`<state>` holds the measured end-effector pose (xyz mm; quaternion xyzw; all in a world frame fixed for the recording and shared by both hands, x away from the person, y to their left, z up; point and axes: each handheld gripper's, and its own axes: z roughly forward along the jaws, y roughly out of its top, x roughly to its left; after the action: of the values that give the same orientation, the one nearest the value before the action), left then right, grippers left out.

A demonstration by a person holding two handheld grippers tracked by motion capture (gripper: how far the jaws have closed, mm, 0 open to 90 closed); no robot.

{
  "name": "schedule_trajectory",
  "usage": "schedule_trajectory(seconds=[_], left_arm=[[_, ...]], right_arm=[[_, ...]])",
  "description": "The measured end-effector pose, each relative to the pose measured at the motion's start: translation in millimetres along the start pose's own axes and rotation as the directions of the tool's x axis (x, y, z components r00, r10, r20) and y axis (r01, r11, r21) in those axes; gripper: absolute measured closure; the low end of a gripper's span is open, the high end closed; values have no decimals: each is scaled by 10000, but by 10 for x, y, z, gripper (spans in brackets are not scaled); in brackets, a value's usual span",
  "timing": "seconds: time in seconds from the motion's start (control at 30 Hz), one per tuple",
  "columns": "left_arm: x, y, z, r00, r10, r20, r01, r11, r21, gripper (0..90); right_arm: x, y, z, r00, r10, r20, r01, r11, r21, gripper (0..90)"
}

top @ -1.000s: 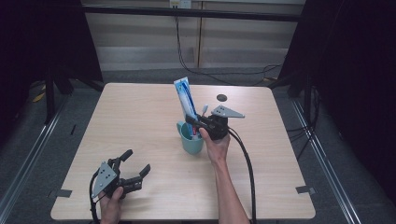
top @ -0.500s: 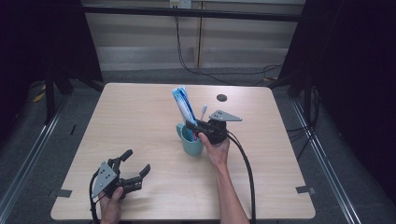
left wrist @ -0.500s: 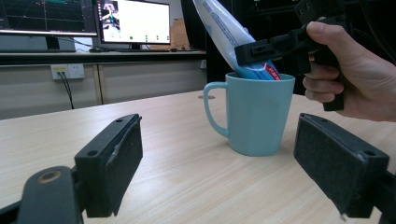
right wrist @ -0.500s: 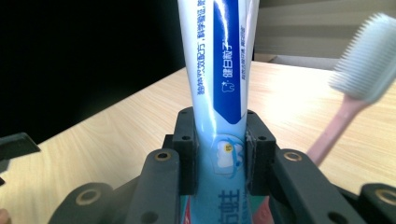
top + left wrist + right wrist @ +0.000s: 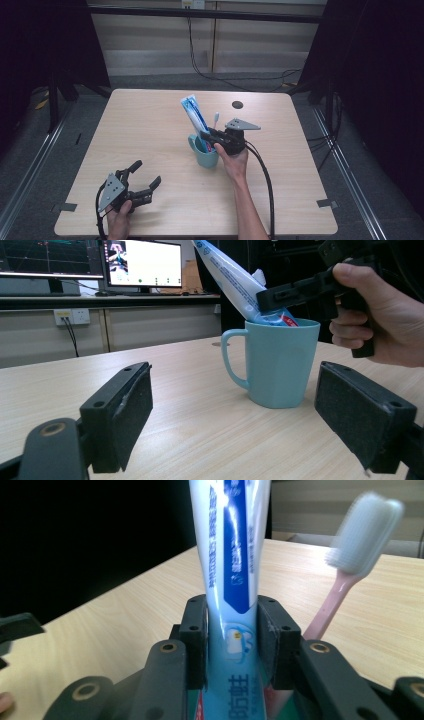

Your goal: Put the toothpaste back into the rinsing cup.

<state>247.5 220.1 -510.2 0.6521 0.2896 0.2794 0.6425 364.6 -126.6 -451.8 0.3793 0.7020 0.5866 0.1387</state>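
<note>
Lowering: toothpaste tube point(image 5: 194, 116) into the teal mug point(image 5: 205, 152), judged from the pictures; tube's lower end is inside the mug, its top leaning up and away from the right gripper.
Left gripper point(image 5: 145, 179): released, jaws spread wide with nothing between them; resting low over the counter point(image 5: 150, 120), the mug ahead of it and a little to its right, well apart.
Mug: upright on the counter, directly beneath the right gripper's jaws; handle turned toward the left gripper's side.
Toothbrush point(image 5: 356, 565): pink handle, white bristles, standing in the mug just beside the tube, to the right of the right gripper's jaws.
Right gripper point(image 5: 232, 642): jaws have just been easing apart, yet the pads flank the tube on both sides and look in contact, so grasping the tube.
Done: tube seated in the mug beside the toothbrush.
Left: full release and withdrawal; tube may tip once freed.
</note>
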Motion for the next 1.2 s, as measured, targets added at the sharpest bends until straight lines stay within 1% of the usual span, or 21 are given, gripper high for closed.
schedule_trajectory(seconds=[0.07,0.13,0.2,0.4,0.47,0.57,0.63,0.7,0.77,0.8,0.87,0.93,1.0,1.1,1.13,1.17,1.2], left_arm=[[-1,0,0,10000,-3,5,3,10000,6,157],[-2,-1,0,10000,-28,-1,28,10000,-2,157],[-1,0,0,10000,-3,6,3,10000,7,157],[-1,0,0,10000,-7,6,7,10000,4,157],[-1,0,0,10000,-11,9,11,10000,10,157],[-1,0,1,10000,-13,6,13,10000,9,157],[-1,0,1,10000,-9,6,9,10000,14,156],[-1,0,1,10000,-9,4,9,10000,15,156],[-4,-1,4,10000,-67,0,67,10000,-29,157],[-4,-1,4,10000,-67,1,67,10000,-27,157],[-1,0,1,10000,-21,4,21,10000,7,156],[-1,0,1,10000,-11,7,11,10000,13,157],[-1,0,1,10000,-14,4,14,10000,10,157],[-5,-1,4,10000,-70,-1,70,10000,-32,157],[-1,0,1,10000,-19,3,19,10000,9,157],[-5,-1,4,10000,-71,0,71,10000,-29,157],[-3,0,3,10000,-53,2,53,10000,-16,157]], right_arm=[[-4,10,-22,10000,22,-81,-22,10000,57,685],[7,16,-36,9999,-123,89,121,9997,201,701],[11,19,-47,9998,-156,94,153,9995,276,709],[26,-10,-74,9996,-255,78,253,9994,220,708],[20,-28,-92,9997,-217,68,216,9996,163,700],[4,-45,-116,9999,-133,1,133,9997,215,682],[5,-53,-136,9999,-129,10,129,9996,233,674],[7,-54,-150,9997,-236,4,236,9993,305,663],[16,-44,-175,9994,-280,189,275,9993,262,623],[13,-38,-188,9996,-254,145,252,9996,156,621],[5,-29,-202,9996,-251,110,250,9996,146,594],[2,-27,-218,9998,-152,133,151,9998,85,564],[9,-20,-227,9998,-142,112,142,9999,69,513],[16,-10,-236,9997,-183,152,182,9998,80,461],[11,-6,-244,9997,-150,193,150,9999,19,421],[6,-2,-255,9998,-7,200,8,10000,-43,380],[3,3,-267,9998,55,210,-52,9999,-130,369]])
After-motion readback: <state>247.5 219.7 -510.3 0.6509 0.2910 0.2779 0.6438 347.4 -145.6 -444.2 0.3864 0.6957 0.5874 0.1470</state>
